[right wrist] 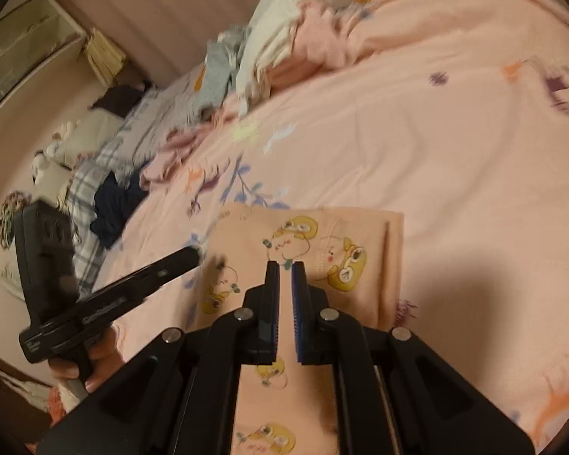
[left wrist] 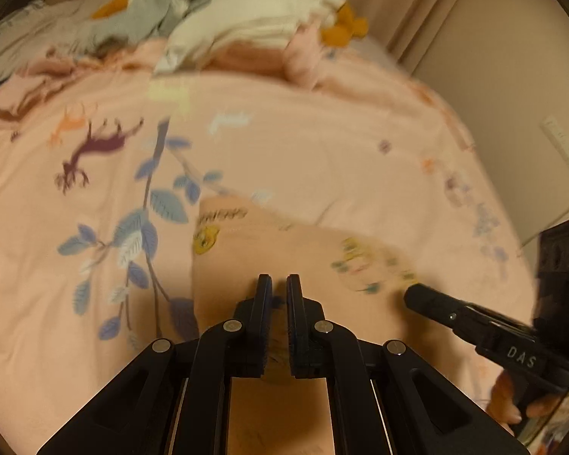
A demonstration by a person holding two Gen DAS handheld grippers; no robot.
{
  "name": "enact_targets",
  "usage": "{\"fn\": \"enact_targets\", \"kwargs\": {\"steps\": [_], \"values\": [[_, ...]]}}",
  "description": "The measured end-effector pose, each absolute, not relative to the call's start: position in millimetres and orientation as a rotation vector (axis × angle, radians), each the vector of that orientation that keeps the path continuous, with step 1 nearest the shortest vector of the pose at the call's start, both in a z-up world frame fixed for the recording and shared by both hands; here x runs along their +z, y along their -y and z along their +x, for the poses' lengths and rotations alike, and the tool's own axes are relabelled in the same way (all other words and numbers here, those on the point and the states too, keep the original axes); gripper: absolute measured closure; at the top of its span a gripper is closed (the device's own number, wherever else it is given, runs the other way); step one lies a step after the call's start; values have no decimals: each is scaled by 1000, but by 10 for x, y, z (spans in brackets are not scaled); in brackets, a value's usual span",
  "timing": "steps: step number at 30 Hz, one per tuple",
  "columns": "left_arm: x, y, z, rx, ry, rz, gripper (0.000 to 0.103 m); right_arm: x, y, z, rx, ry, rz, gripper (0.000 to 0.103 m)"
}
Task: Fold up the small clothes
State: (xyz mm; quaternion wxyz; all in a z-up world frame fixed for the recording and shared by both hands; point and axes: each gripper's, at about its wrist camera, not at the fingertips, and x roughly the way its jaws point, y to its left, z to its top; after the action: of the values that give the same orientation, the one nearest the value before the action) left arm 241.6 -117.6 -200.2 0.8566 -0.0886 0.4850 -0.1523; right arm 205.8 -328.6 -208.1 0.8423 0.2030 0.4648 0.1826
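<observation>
Blurred clothes heap (left wrist: 223, 19) behind

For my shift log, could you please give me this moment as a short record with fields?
surface: bed with pink printed cover
garment: peach cartoon-print cloth, lying flat and partly folded
left gripper: above the garment, nearly closed, nothing visibly held
right gripper: above the garment, narrow gap, nothing visibly held
background: heap of clothes at the far edge

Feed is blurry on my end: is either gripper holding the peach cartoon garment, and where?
Cannot be told. Both the left gripper and right gripper hover over the peach garment, fingers nearly closed with a narrow gap; no cloth shows pinched.
</observation>
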Motion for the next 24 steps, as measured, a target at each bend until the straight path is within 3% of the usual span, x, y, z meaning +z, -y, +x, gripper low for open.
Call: {"fn": "enact_targets", "kwargs": {"steps": [2,8,9,10,17,21,24], "values": [[-2136,1165,2438,-305,-1024,-179,101,-2240,3255,2145,325,-1030,385,103],[-2083,1174,2374,-269,-995,-115,101,-2316,3603,2085,315,-1010,538,103],[-2031,1130,2366,-269,-1005,-134,101,-2269,3643,2027,285,-998,533,101],[-1974,1072,2330,-272,-1007,-155,101,-2184,3688,1948,277,-982,523,93],[-1774,674,1688,-300,-956,-251,101,-1771,3547,1449,474,-934,430,93],[-1989,596,1504,-352,-1039,-324,101,-1956,3349,1300,499,-1037,353,94],[-2124,688,1478,-327,-1068,-274,101,-2241,3393,1316,408,-1121,368,103]]}}
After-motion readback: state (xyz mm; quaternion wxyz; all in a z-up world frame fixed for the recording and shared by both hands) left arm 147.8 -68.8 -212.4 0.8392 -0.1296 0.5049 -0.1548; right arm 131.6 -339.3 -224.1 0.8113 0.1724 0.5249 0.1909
